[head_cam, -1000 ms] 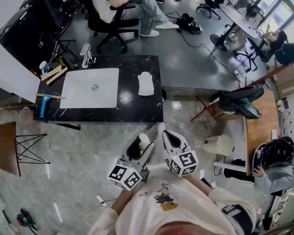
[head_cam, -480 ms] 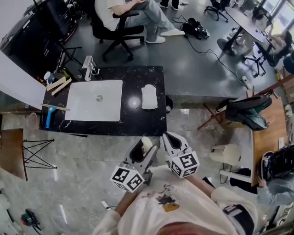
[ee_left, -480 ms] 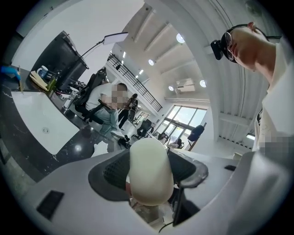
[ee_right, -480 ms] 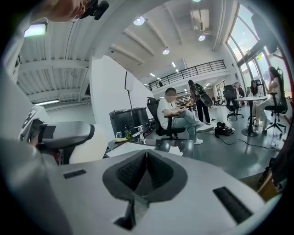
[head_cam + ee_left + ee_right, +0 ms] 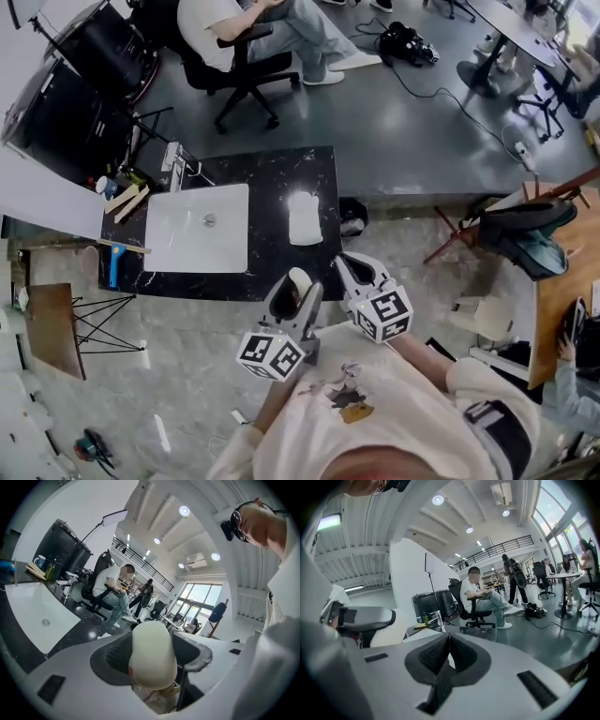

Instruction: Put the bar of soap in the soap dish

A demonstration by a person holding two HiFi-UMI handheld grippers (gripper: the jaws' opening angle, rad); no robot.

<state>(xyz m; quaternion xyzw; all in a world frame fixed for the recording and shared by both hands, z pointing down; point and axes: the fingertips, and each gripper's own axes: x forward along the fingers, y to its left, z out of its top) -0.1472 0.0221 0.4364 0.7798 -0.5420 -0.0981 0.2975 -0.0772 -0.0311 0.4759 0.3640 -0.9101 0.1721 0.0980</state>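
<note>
Head view looks steeply down; both gripper views face the black counter [image 5: 268, 211].

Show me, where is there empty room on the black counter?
Bare black counter lies between the sink and the soap dish, and along the front edge. The far-left corner beside the faucet is crowded.

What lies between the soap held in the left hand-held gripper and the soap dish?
Head view: only bare black countertop separates the bar of soap from the soap dish.
</note>
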